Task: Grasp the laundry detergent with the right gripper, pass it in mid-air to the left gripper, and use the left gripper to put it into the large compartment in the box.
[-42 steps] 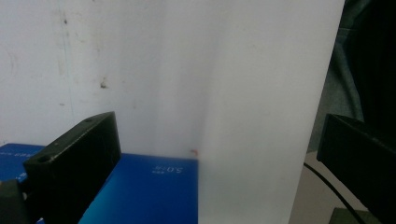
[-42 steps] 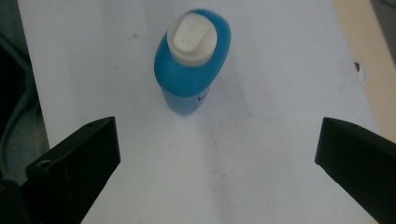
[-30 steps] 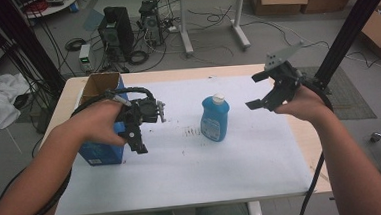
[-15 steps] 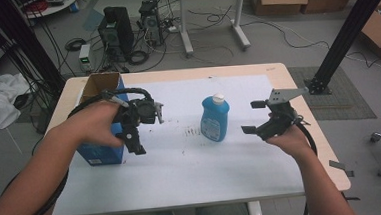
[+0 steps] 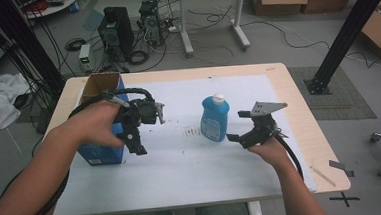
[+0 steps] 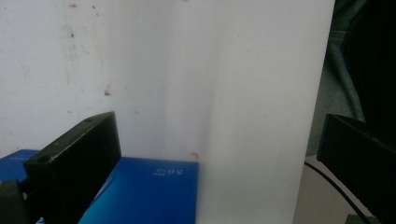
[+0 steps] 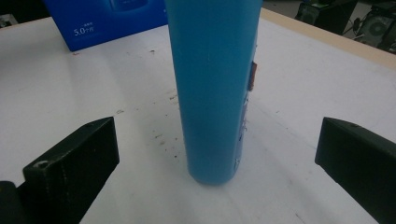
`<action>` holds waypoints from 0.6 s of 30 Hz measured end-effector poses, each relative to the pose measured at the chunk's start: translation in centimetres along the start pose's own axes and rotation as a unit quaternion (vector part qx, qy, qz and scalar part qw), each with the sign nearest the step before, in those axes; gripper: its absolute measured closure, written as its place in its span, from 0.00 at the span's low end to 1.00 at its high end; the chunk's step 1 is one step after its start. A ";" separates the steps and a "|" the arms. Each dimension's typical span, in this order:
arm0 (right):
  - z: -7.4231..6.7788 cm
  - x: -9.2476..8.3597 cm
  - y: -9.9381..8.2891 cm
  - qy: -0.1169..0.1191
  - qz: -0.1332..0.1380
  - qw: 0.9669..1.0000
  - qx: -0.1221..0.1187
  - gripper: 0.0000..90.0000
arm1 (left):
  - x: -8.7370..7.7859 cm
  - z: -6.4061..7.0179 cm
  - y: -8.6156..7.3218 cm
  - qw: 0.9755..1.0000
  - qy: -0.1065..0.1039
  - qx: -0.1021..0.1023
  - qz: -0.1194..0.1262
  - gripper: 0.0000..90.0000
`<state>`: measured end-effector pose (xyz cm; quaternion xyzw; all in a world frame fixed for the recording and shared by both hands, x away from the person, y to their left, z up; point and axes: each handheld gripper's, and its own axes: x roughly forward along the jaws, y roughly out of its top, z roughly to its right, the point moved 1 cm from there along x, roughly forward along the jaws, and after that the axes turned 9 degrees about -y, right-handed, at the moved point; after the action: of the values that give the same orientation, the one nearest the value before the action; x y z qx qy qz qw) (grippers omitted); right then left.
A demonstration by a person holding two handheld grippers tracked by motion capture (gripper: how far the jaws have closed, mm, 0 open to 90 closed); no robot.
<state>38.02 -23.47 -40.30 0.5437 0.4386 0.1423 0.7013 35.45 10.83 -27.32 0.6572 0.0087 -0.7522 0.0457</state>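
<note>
Smooth blue plastic bottle (image 7: 212,88) stands mid-counter (image 5: 193,182); right gripper (image 7: 217,154) fingers spread just beside it, left gripper (image 5: 142,128) fingers spread over blue cardboard box (image 5: 101,150).

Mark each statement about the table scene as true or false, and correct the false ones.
1. The blue bottle stands upright on the white sheet. True.
2. The right gripper is shut on the bottle. False: its jaws are open and apart from the bottle, which stands ahead of the gap between them in the right gripper view.
3. The bottle's cap is white. True.
4. The blue box lies at the table's right edge. False: it stands at the left, beside the left gripper.
5. The left gripper holds the box. False: its jaws are open, with nothing between them.
</note>
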 end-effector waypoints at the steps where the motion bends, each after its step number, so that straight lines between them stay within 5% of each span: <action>1: -0.1 0.3 -0.1 -0.004 -0.001 1.000 0.000 0.00 | 0.1 0.0 0.0 1.000 -0.001 0.000 -0.001 0.00; 18: -1.1 4.6 -0.3 -0.033 0.010 0.999 0.007 0.00 | 0.3 0.0 -0.1 1.000 -0.003 -0.002 -0.004 0.00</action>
<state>39.77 -19.81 -42.67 0.5573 0.4111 0.1280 0.7099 35.37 10.88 -27.58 0.6552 0.0126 -0.7541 0.0441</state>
